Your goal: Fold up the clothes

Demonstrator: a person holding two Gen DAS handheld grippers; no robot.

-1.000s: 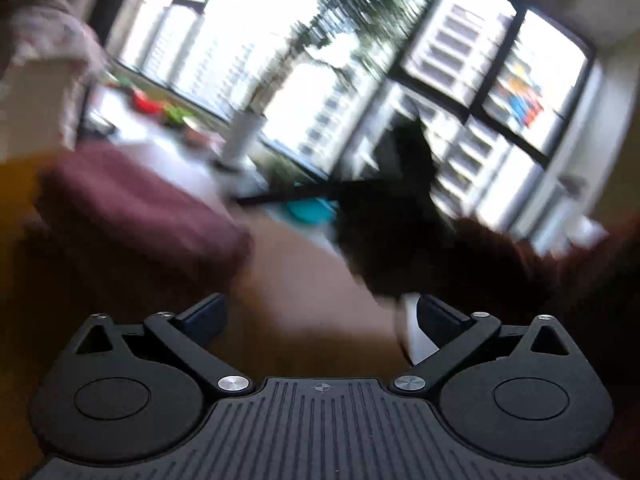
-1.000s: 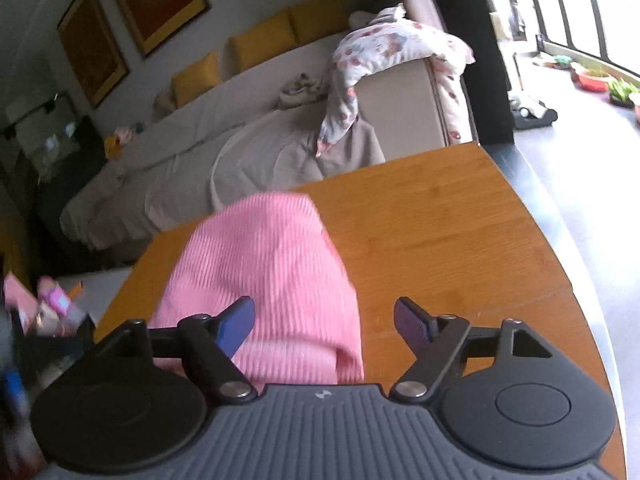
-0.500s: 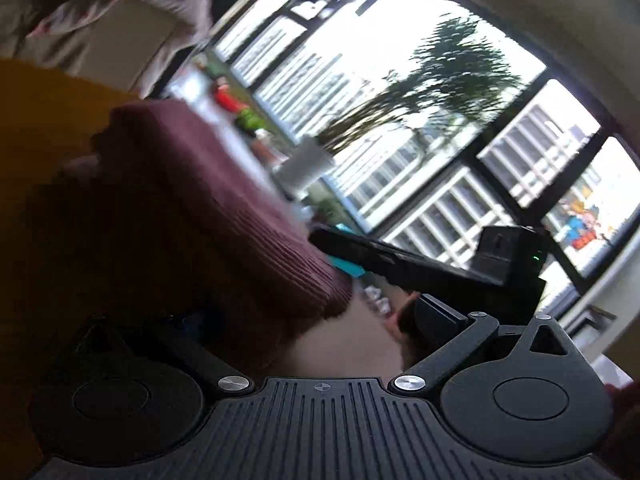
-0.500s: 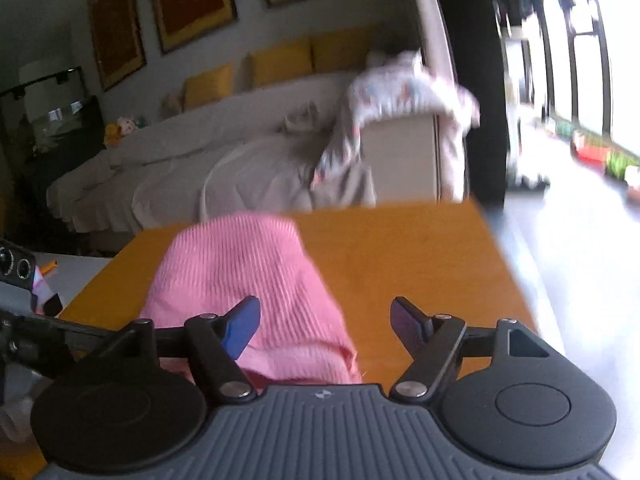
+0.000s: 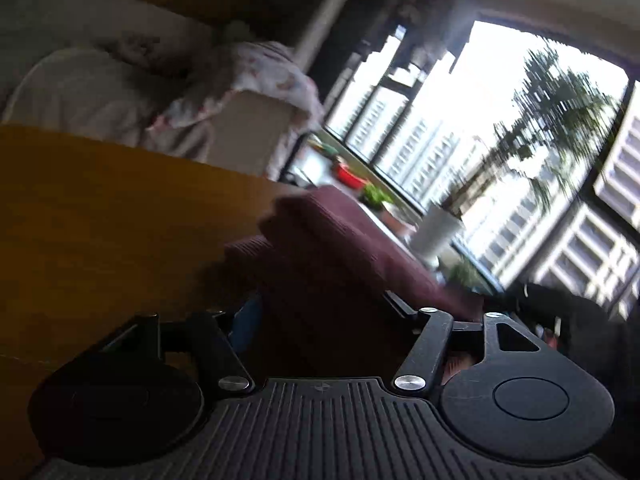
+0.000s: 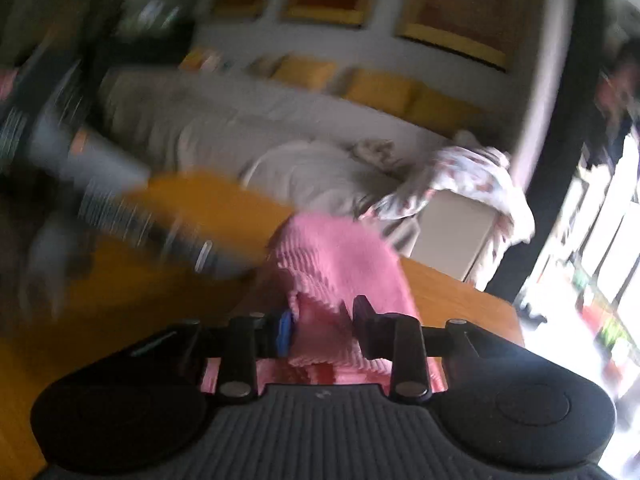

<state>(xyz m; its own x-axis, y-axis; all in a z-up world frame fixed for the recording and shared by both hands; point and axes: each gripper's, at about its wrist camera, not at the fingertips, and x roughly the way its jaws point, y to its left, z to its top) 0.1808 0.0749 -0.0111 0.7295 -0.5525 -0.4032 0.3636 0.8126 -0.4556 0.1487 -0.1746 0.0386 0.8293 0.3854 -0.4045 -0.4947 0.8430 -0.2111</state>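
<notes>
Pink ribbed knit garment (image 6: 340,264) bunched on the orange wooden tabletop (image 6: 460,296), near its window-side edge, fabric rising in a folded hump toward the sofa (image 6: 240,132) behind. Right gripper (image 6: 322,326) low over the near end of the knit, jaws closing, cloth gathered between them with blue pad (image 6: 285,332) on one side and dark finger (image 6: 366,332) on the other; seemingly pinching the fabric, though blur hides whether the grip is firm. Same garment (image 5: 328,248) dark maroon in the shaded left wrist view, lying at the tabletop (image 5: 100,220) edge with big windows (image 5: 460,140) beyond. Left gripper (image 5: 324,316) at the garment's near end, jaws closing and about half apart, knit filling the gap; blue pad (image 5: 248,320) just beside the cloth, other finger mostly hidden behind it, contact unclear. Floral throw (image 6: 472,184) draped over the sofa arm. Blurred dark shape (image 6: 100,208) across the left of the right wrist view, not identifiable.
</notes>
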